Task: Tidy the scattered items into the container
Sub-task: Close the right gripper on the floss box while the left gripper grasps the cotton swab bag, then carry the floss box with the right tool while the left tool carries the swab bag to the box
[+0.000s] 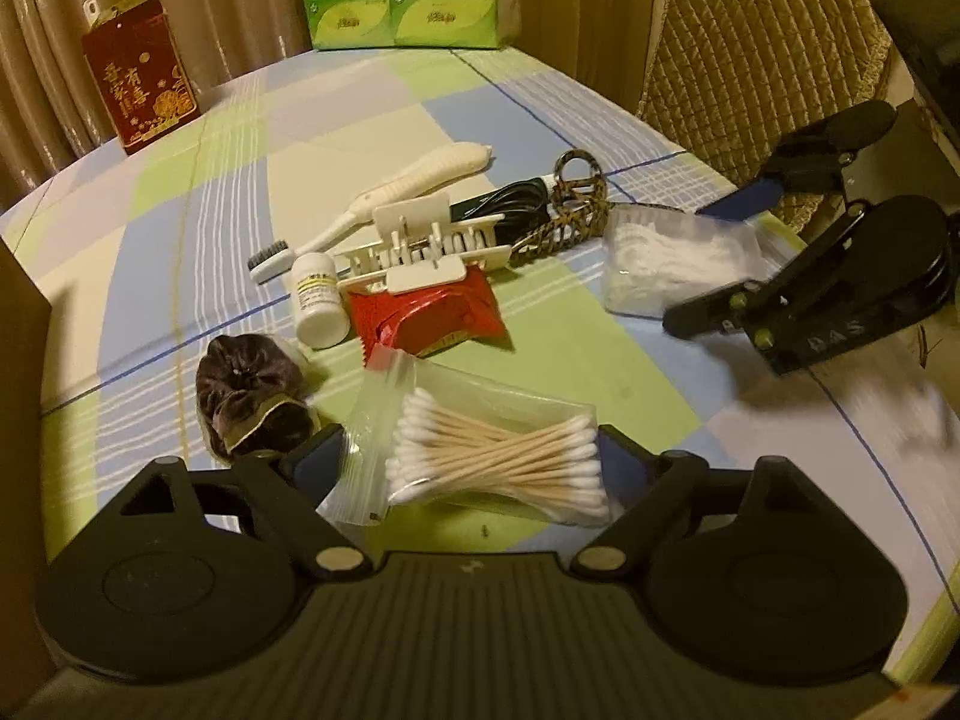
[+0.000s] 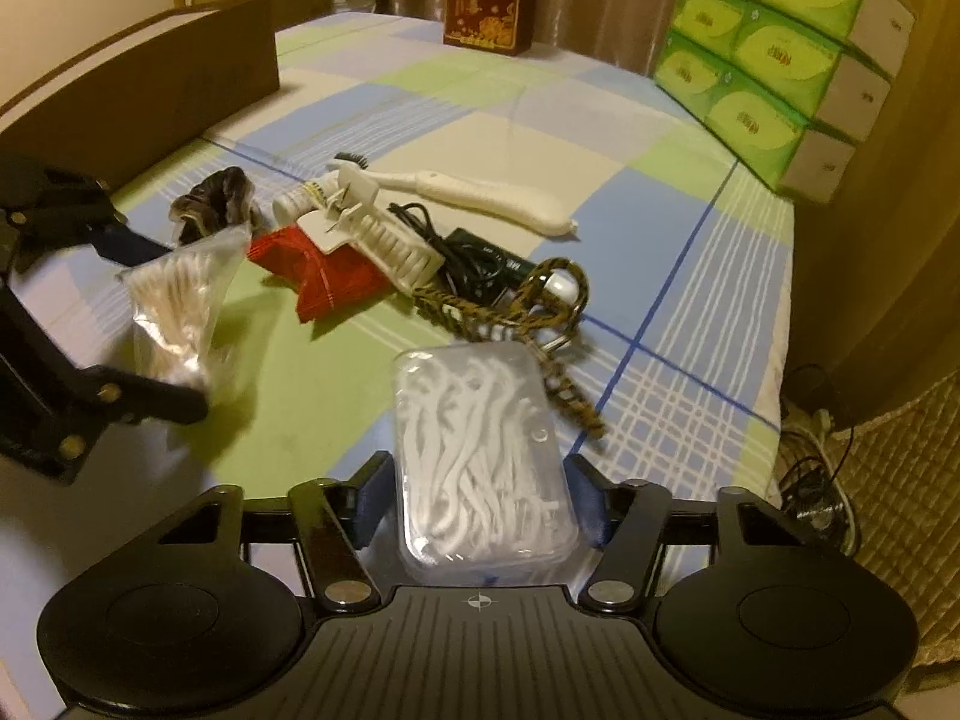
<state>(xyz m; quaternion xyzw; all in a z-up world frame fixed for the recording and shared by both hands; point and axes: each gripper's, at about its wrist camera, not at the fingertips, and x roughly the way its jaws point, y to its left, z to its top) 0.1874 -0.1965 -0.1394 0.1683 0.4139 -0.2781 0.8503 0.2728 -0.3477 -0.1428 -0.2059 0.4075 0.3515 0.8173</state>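
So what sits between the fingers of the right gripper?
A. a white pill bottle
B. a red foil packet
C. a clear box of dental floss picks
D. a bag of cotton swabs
C: in the right wrist view, the clear box of dental floss picks lies between the fingers of the right gripper; the bag of cotton swabs is at the left gripper.

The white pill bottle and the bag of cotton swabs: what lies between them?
Only bare tablecloth lies between the bottle and the swab bag; the left wrist view shows it.
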